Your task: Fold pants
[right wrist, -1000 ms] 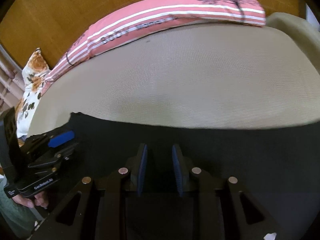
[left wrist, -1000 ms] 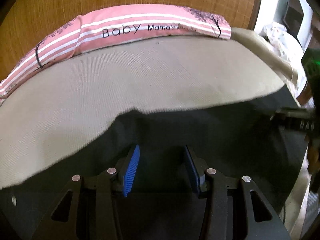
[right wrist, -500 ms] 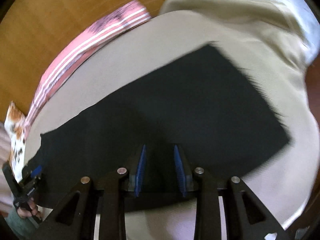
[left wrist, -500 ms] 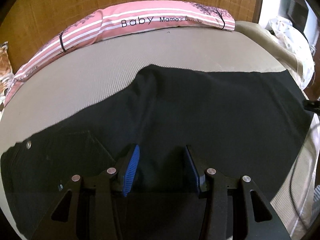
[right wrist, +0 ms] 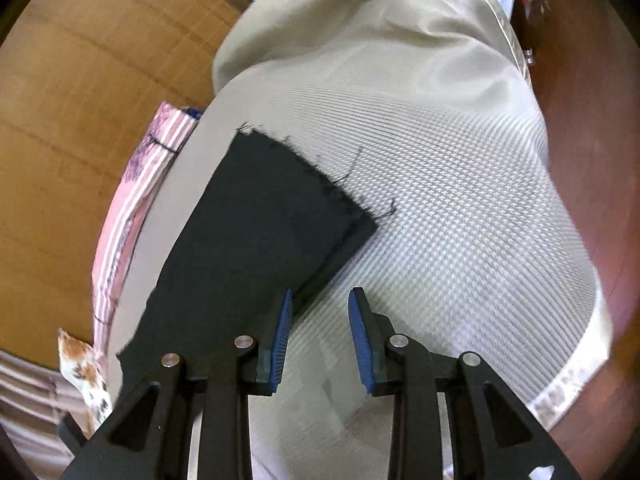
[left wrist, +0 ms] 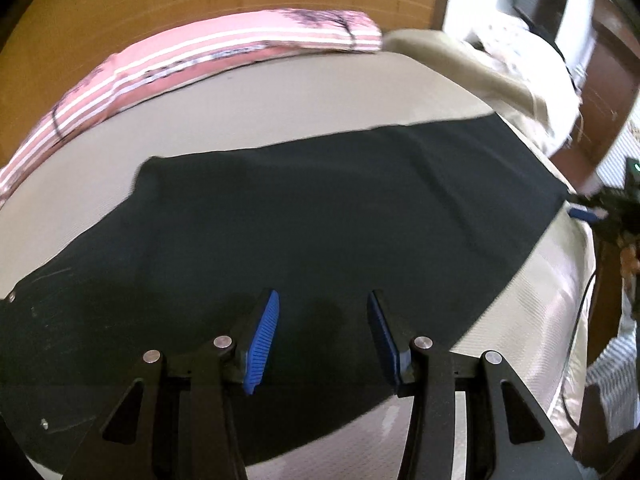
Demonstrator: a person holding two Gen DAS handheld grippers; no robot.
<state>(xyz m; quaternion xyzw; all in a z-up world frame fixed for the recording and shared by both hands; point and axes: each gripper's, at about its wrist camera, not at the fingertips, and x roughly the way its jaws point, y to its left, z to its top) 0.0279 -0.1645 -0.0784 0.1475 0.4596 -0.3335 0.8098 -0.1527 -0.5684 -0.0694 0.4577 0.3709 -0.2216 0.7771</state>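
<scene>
Black pants [left wrist: 320,220] lie spread flat across the beige bed [left wrist: 280,108], waist end at the lower left, leg end at the right. My left gripper [left wrist: 323,320] hovers open over the pants' near edge with nothing between its blue pads. In the left wrist view my right gripper [left wrist: 584,213] shows small at the pants' far right corner. In the right wrist view the leg end of the pants [right wrist: 260,232] has a frayed hem. The right gripper [right wrist: 318,320] stands open over bare bed cover [right wrist: 440,200], its left pad beside the leg's edge.
A pink striped pillow [left wrist: 224,52] lies along the wooden headboard [left wrist: 200,0]. A beige cushion [left wrist: 460,56] sits at the bed's far right corner. A floral pillow [right wrist: 84,368] lies at the left. The bed's right edge drops to a wooden floor [right wrist: 592,120].
The pants, bunched close under both cameras before, now lie flat on the bed. The left gripper has drawn back. The right gripper has rolled and swung over to the leg end.
</scene>
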